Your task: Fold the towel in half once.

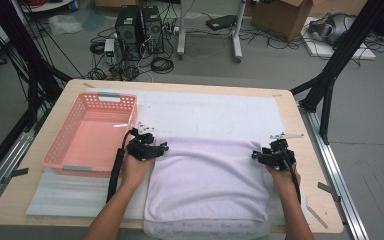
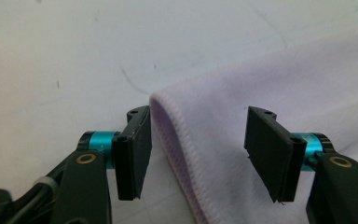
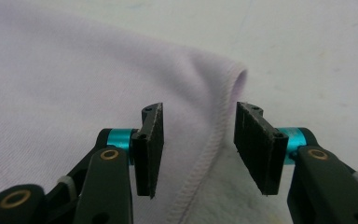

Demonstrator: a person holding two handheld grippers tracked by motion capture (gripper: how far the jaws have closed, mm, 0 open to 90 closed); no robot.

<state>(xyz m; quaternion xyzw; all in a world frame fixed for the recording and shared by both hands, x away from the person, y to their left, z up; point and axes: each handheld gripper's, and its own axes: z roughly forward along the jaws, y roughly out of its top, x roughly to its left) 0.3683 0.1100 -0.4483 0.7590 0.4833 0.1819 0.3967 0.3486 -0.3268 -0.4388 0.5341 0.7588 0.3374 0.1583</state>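
Note:
A lilac towel [image 1: 207, 180] lies folded on the white mat, its near edge hanging at the table's front. My left gripper [image 1: 163, 147] stands at the towel's far left corner. In the left gripper view this gripper [image 2: 200, 151] is open, with the stitched corner of the towel [image 2: 261, 93] lying between the pads and not pinched. My right gripper [image 1: 254, 155] is at the far right corner. The right gripper view shows it [image 3: 200, 147] open too, astride the hemmed edge of the towel [image 3: 74, 84], pads off the cloth.
A pink plastic basket [image 1: 60, 145] sits at the left of the wooden table [image 1: 300, 150], close to my left hand. The white mat [image 1: 205, 107] stretches beyond the towel. A thin foam sheet [image 1: 70, 197] lies at the front left. Computers and cables stand on the floor beyond.

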